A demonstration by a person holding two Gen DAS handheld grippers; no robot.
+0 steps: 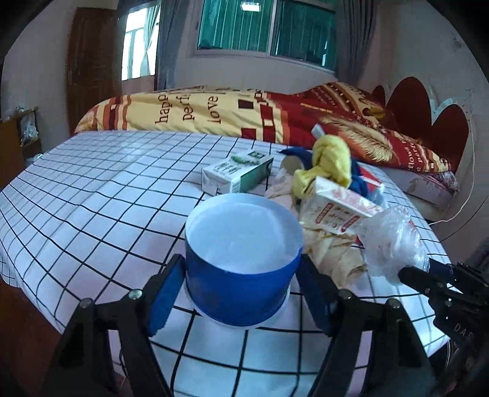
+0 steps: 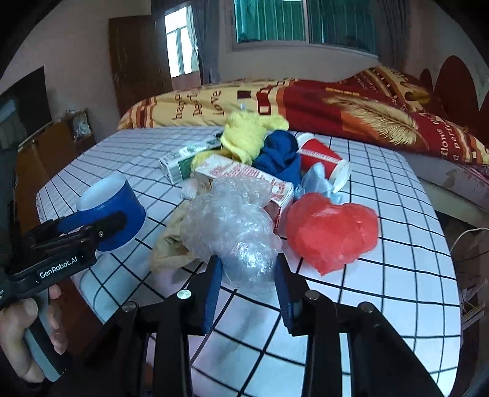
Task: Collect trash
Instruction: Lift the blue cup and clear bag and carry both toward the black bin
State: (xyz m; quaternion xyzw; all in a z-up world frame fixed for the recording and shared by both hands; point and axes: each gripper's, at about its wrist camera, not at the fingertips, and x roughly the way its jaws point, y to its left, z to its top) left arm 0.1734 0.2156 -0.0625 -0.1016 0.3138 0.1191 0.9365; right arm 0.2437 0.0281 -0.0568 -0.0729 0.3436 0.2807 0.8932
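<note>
Now | left claw point(image 1: 241, 293) clamping blue tub point(image 1: 241, 262), empty | right claw point(image 2: 246, 293) pinching bubble wrap point(image 2: 232, 226) | cartons, red bag point(image 2: 331, 229) uncollected on table point(image 2: 397, 274)

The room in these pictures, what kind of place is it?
Most likely a bedroom in a home: a bed with a patterned quilt and red headboard stands behind the checked table, under curtained windows.

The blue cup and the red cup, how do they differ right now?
The blue cup stands upright with its mouth up, while the red cup lies on its side, mouth facing forward. The blue cup sits between the fingers of the left hand-held gripper apart from the pile; the red cup is untouched and rests against the heap of trash. The blue one looks wider and squatter. Both have white insides and sit on the checked tablecloth.
</note>
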